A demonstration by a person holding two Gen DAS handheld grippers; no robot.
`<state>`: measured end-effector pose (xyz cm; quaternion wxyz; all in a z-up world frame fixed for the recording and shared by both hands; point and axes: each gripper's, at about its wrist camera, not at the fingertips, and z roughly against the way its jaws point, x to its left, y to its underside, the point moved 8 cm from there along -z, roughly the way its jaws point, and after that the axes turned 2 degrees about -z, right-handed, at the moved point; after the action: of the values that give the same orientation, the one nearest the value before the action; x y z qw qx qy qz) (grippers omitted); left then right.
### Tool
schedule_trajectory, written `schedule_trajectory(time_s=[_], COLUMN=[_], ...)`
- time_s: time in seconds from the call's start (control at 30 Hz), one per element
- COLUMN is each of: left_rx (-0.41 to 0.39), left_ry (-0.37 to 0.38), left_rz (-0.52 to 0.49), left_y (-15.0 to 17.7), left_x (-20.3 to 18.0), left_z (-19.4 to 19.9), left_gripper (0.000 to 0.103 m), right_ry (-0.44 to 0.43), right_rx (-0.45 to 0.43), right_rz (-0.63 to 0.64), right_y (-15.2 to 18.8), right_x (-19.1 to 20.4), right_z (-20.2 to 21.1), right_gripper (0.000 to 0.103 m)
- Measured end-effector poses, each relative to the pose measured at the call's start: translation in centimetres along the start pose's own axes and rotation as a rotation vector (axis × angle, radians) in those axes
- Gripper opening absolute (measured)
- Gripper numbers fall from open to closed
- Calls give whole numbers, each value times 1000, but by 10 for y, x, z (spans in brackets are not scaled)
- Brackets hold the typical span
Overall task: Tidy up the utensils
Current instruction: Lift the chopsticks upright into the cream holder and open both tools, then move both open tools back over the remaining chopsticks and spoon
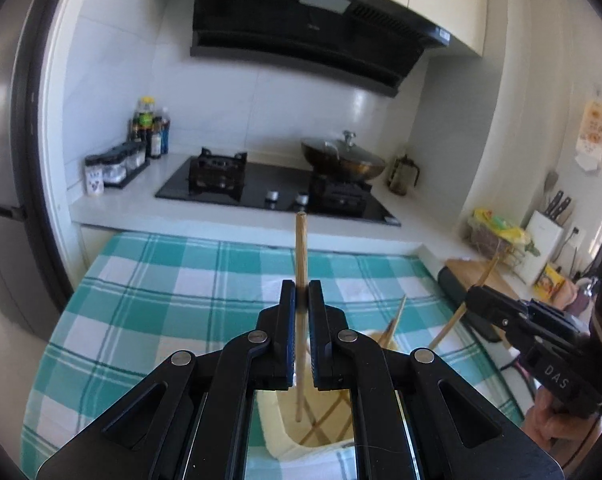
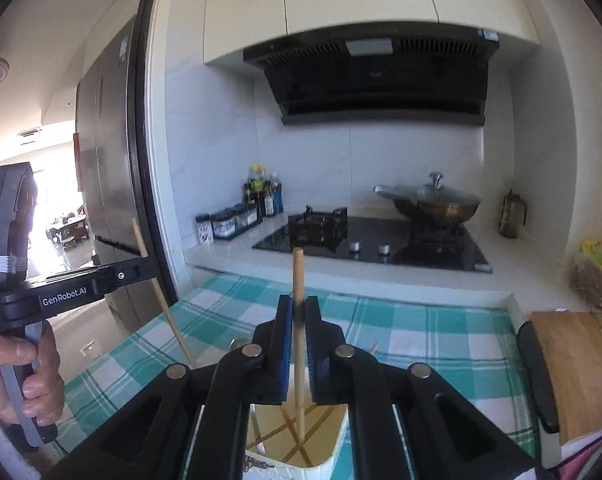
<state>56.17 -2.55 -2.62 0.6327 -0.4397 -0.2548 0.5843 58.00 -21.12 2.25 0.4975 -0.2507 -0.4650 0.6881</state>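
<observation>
- The left gripper (image 1: 302,294) is closed on a wooden chopstick (image 1: 301,248), its jaws pressed against the stick on both sides; the stick stands nearly upright with its top above the jaws.
- The lower end of that chopstick reaches down into a cream-coloured holder (image 1: 275,424) on the green-and-white checked tablecloth (image 1: 161,280).
- The right gripper (image 2: 299,308) is likewise clamped on a second chopstick (image 2: 297,276), also nearly upright, whose lower end is inside the same holder (image 2: 337,458).
- Other chopsticks lie crossed in the bottom of the holder.
- In the left wrist view the right gripper (image 1: 471,294) shows at the right edge with its stick slanting through it.
- In the right wrist view the left gripper (image 2: 149,266) shows at the left edge, held by a hand (image 2: 33,376).
- Behind the table are a black stove (image 2: 381,240) with a lidded wok (image 2: 437,200), bottles (image 2: 263,196) and a range hood (image 2: 373,76).
- A wooden cutting board (image 2: 569,364) lies to the right of the tablecloth.
</observation>
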Motion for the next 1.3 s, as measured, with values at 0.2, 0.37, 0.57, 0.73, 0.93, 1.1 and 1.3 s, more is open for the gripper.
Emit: schedule_trajectory(time_s=[0.2,0.37,0.57,0.73,0.93,1.1,1.3], left_rx=[204,228,379,473,448,406,380], left_ry=[26,26,6,-56,-105,-137,-175], left_rz=[-36,-21,-89,-104,45,77,83], left_y=[40,59,135,230,296,310,320], left_x=[-8,3,26,37,31,19,18], left_z=[-40,-9,58,108,125,122,117], left_gripper=[7,60,80,81,81,81,83], right_ry=[-14,-12,43,103,203,263,301], right_rx=[259,216,214,309,452,480,437], right_rz=[-59,-130,-90,-13,-78,-127,-114], right_y=[42,48,72,161,297,350,352], right_x=[-8,-15,-23,-28,-37,-38,-38], right_z=[-59,-49,18,91,156,175,178], right_gripper=[10,49,49,52,52,52,52])
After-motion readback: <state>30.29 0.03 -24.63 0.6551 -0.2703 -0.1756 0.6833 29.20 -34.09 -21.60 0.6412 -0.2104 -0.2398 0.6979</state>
